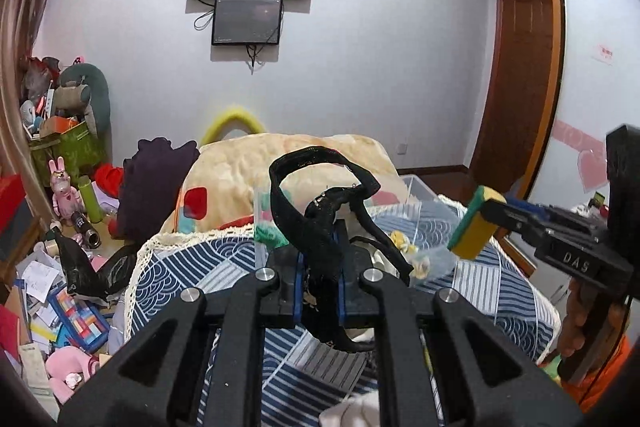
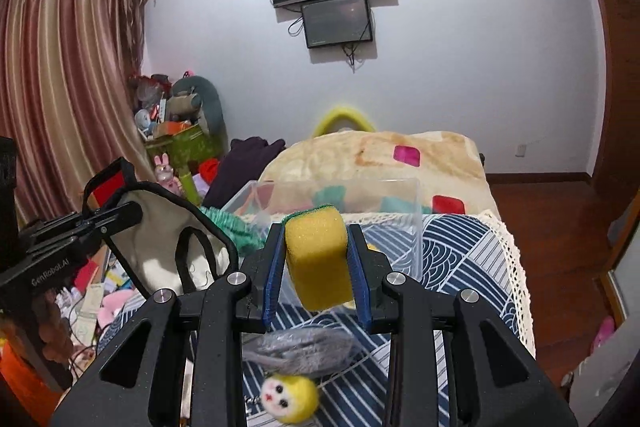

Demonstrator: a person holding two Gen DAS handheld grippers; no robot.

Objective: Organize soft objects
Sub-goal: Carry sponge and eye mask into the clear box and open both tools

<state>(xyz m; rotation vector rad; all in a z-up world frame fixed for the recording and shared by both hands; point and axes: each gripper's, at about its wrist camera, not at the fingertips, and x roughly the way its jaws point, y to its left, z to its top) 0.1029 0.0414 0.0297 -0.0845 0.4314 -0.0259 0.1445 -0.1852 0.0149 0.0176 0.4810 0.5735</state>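
Note:
My left gripper is shut on the black strap of a cream tote bag and holds it up over the bed. My right gripper is shut on a yellow sponge with a green scouring side. The sponge also shows in the left wrist view, held at the right above the bed. A clear plastic box stands on the bed just beyond the sponge. A small yellow plush and a grey soft thing lie on the bed under my right gripper.
The bed has a blue patterned cover and a beige blanket at its far end. The floor at the left is littered with boxes, papers and toys. A wooden wardrobe stands at the right.

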